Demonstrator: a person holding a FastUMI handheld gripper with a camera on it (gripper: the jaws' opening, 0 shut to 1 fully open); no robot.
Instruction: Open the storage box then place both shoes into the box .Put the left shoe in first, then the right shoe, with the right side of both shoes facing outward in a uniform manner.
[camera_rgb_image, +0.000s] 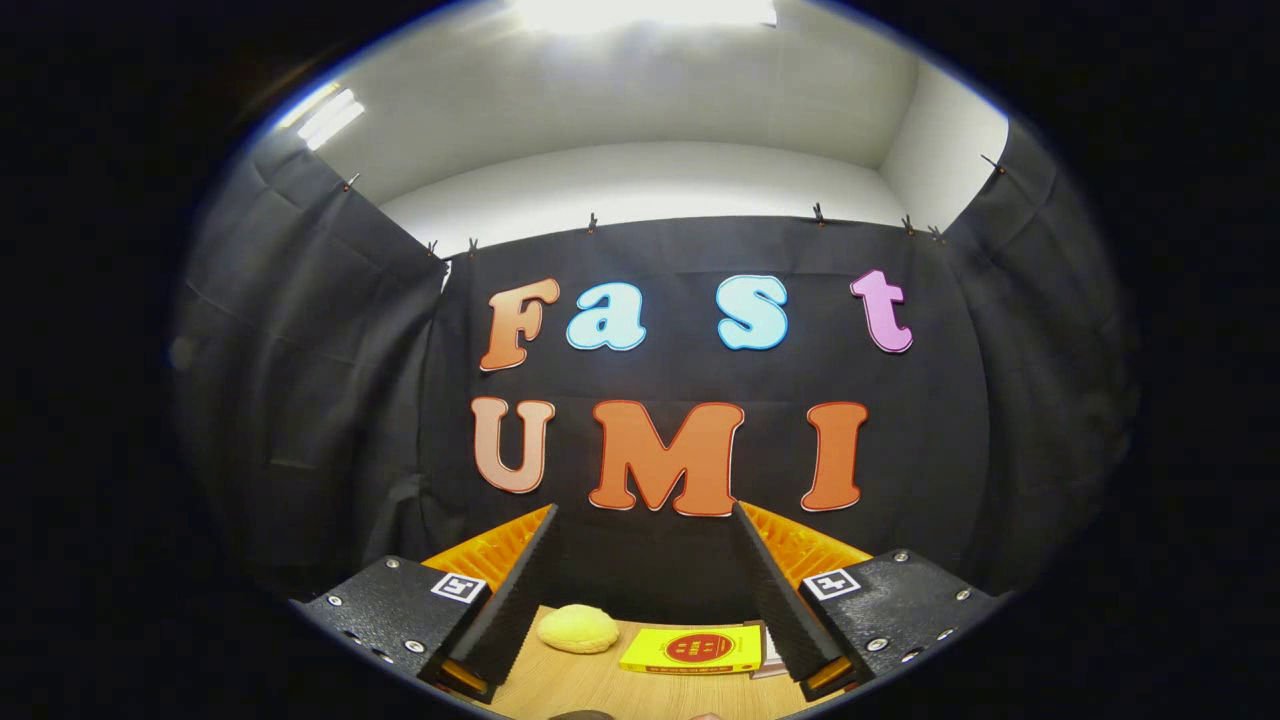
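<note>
Gripper (645, 590) with fingers spread apart and holding nothing, raised over a light wooden table (590, 690), yellow sponge-like lump (578, 628) and flat yellow box (692, 650) lying between the fingers, black cloth wall (330, 400) beyond, white ceiling (640, 110) with lamp (640, 12), shoes and storage box not seen here

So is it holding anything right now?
No. The hand-held gripper is open, with nothing between its fingers. A yellow sponge and a yellow box lie on the table beyond them.

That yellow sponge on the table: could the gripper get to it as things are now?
Probably yes. The yellow sponge lies on the wooden table between and just beyond the open gripper fingers, with nothing in front of it. The yellow box sits apart beside it.
</note>
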